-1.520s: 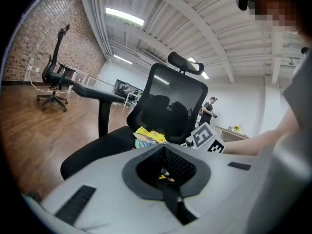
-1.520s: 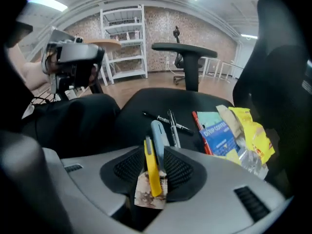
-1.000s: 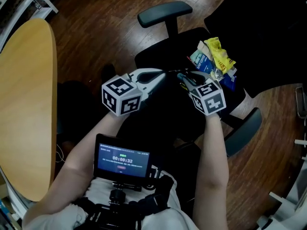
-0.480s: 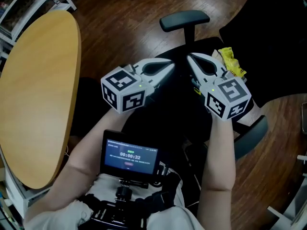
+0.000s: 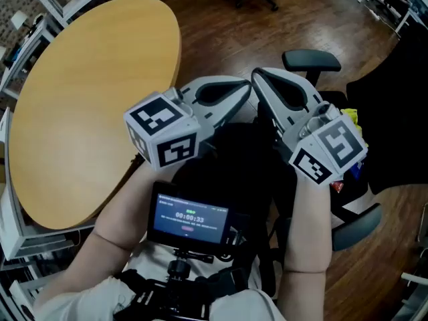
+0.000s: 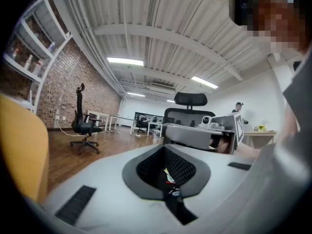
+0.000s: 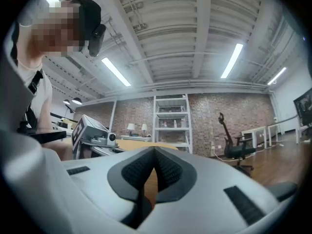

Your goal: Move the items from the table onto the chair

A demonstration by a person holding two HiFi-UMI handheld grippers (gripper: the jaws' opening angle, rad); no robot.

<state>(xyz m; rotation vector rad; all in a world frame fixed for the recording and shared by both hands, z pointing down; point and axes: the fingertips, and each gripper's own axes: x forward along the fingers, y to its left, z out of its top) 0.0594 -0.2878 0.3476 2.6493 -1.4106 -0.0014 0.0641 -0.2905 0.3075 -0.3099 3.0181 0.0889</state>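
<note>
We hold the left white plastic claw (image 5: 248, 90) and the right white plastic claw (image 5: 257, 76) up side by side, tips close together. Both are pinched closed with nothing in them. A yellow crinkly packet (image 5: 350, 118) peeks out on the black office chair (image 5: 311, 60), just behind the right claw, so it is already where it belongs. The part of the round yellow wooden table (image 5: 87, 99) that we see looks bare. We think it is best to look over the whole table slowly and open a claw only right above an item.
</note>
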